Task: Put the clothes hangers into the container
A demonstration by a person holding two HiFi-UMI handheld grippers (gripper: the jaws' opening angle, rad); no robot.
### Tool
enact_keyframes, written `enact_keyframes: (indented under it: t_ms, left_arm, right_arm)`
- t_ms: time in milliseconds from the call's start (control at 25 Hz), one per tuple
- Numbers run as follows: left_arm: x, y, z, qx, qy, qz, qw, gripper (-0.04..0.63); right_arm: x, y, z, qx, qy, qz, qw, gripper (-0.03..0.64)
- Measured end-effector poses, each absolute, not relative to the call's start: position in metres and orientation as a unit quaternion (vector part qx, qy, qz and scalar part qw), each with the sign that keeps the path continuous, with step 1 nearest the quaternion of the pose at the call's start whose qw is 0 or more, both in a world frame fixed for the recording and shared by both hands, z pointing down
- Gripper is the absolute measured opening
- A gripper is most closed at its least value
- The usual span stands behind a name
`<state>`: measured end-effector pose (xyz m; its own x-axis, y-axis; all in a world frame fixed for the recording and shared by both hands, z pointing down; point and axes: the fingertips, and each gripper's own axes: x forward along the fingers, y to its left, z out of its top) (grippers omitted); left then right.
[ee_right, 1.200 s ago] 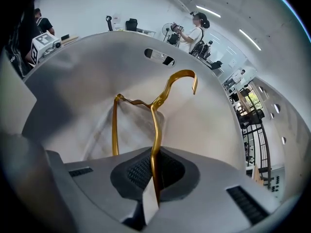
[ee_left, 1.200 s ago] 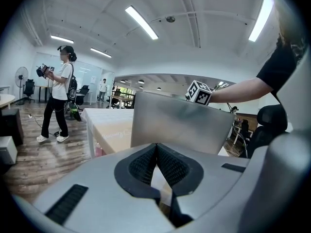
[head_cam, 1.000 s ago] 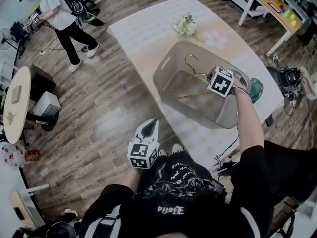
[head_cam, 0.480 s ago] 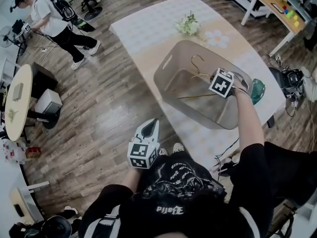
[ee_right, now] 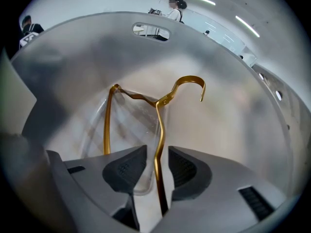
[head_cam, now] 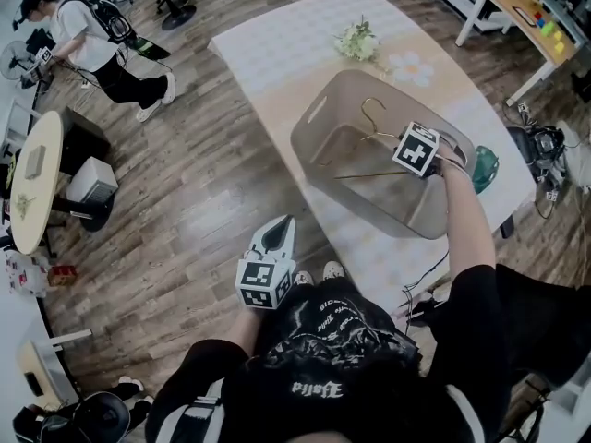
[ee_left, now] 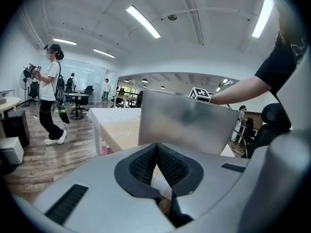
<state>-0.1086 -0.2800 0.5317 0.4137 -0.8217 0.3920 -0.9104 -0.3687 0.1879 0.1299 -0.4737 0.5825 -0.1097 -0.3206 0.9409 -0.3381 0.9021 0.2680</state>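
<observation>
My right gripper (ee_right: 157, 160) has just been opening its jaws, gold wire hanger (ee_right: 159, 130) loose between them, inside the grey plastic container (ee_right: 243, 130); my left gripper (ee_left: 156, 153) is closed, empty.

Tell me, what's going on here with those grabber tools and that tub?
A person holds a two-jaw gripper in each hand. The right gripper reaches down into the grey plastic tub on the table. Its jaws have just been opening around a gold wire hanger, which stands between them unpinched, so it seems to be getting let go. The left gripper is shut on nothing, off beside the table.
</observation>
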Motion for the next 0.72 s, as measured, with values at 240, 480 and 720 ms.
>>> enact_keyframes:
  t_ms: [240,480,720]
  left_arm:
    - [-0.115,-0.279,0.53,0.816,-0.536,0.11,0.187,0.02]
    - [-0.114,-0.276,0.523,0.829,-0.52,0.104,0.176,0.02]
    - [-0.102,-0.268,0.515,0.847,-0.497,0.093,0.164,0.02]
  right_arm:
    - [0.126,-0.468,0.565,0.22,-0.754,-0.009,0.619,0.265]
    - [0.123,-0.463,0.514,0.257,-0.782,-0.024,0.567,0.325]
    - [0.121,-0.439,0.463,0.312,-0.808,-0.038,0.498,0.321]
